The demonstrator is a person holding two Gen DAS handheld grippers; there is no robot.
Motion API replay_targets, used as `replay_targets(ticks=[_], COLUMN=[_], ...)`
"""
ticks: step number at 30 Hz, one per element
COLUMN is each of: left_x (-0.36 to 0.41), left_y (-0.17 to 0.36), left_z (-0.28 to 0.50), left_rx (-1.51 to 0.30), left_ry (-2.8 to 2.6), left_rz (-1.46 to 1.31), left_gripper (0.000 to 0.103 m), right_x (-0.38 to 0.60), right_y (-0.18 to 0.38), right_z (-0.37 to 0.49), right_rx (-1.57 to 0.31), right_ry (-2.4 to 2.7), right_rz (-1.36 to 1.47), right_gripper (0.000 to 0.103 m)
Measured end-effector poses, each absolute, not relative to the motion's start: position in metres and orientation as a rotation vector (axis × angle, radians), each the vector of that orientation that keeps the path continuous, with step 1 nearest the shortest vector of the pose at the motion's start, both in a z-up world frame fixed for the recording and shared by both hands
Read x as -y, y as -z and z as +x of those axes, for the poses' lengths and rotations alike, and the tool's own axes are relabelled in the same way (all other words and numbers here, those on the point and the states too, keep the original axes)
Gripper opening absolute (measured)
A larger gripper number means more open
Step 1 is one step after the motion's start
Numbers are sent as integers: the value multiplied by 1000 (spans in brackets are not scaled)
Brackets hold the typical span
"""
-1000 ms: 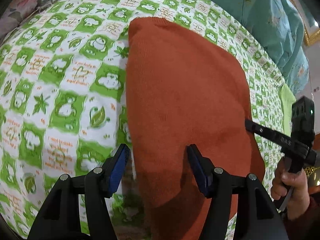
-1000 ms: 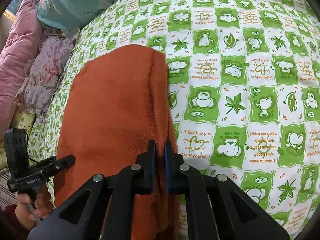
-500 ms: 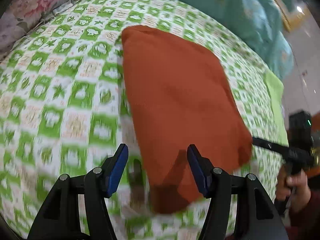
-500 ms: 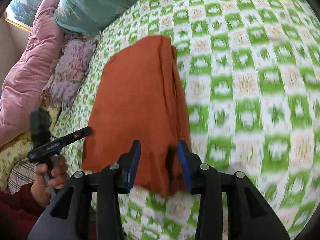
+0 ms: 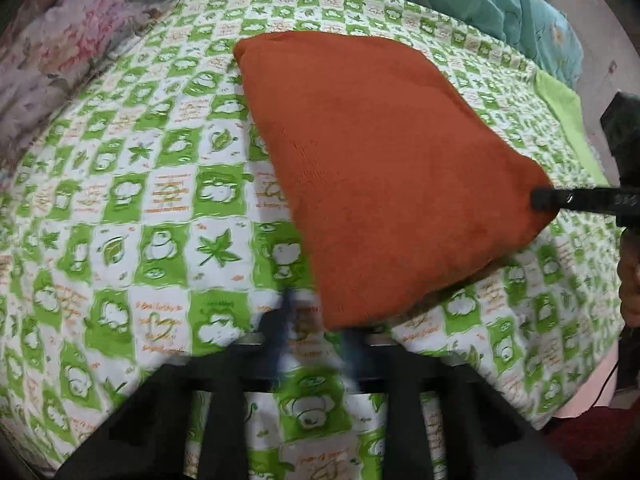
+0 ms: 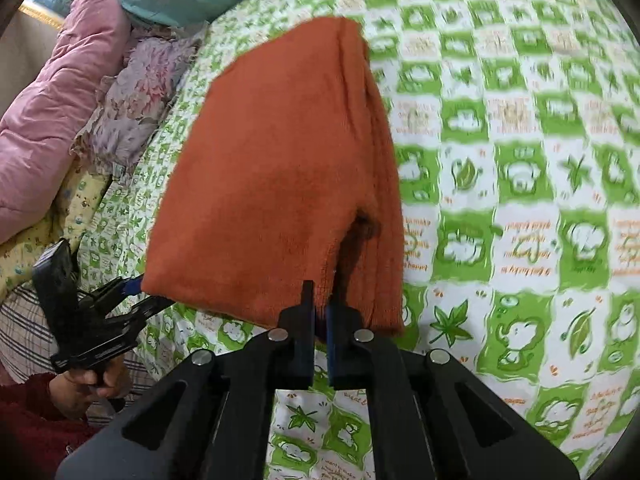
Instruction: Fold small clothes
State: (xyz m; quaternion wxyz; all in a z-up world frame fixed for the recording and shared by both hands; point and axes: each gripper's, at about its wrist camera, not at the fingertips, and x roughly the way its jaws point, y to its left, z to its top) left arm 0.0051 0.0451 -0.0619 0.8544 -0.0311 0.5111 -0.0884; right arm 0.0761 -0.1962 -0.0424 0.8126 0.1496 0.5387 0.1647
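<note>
Orange folded cloth (image 6: 276, 184) on green-checked sheet (image 6: 520, 200), right claw (image 6: 318, 320) pinching its near edge, left claw (image 5: 316, 332) blurred, grip unclear.

We see the folded garment (image 5: 384, 168) lying on the bedsheet (image 5: 160, 216), with a quilt (image 5: 460, 4) behind it at the far edge. In the right wrist view, pillows (image 6: 136, 100) lie to its left. The left gripper (image 5: 316, 332) sits at its near corner, the right gripper (image 6: 320, 312) at its near edge.

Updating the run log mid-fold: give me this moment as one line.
orange garment: folded, on green-checked sheet | left gripper: open, blurred, at near corner | right gripper: shut on other near corner
</note>
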Motion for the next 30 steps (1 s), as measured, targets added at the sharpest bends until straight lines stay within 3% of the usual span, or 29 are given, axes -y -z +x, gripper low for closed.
replay_targets(ticks=[5,11,16,20,28,30], left_x=[-35,-26,-33,-52,-69,-72], left_y=[60,72,78,60,22,21], left_z=[2,-4,-5,-14,25,54], left_rx=[-1070,-1106,-1152,-1157,-1055,-1050], left_ry=[155,139,149,205,233,212], left_rz=[-25,-4,-43,-127,-251,-300], left_gripper=[4,3,5,11,20,32], right_x=[208,216,216,227,234,221], right_y=[3,72,75,57,14,13], right_z=[71,70,73,72,91,110], right_rx=[-1064,-1230,-1235,-1232,-1080,-1062], right_ry=[-344,-234,-205,-203,-238,-269], right_rz=[280,203,227,259,365,369], right_gripper=[4,4,5,22,23,23])
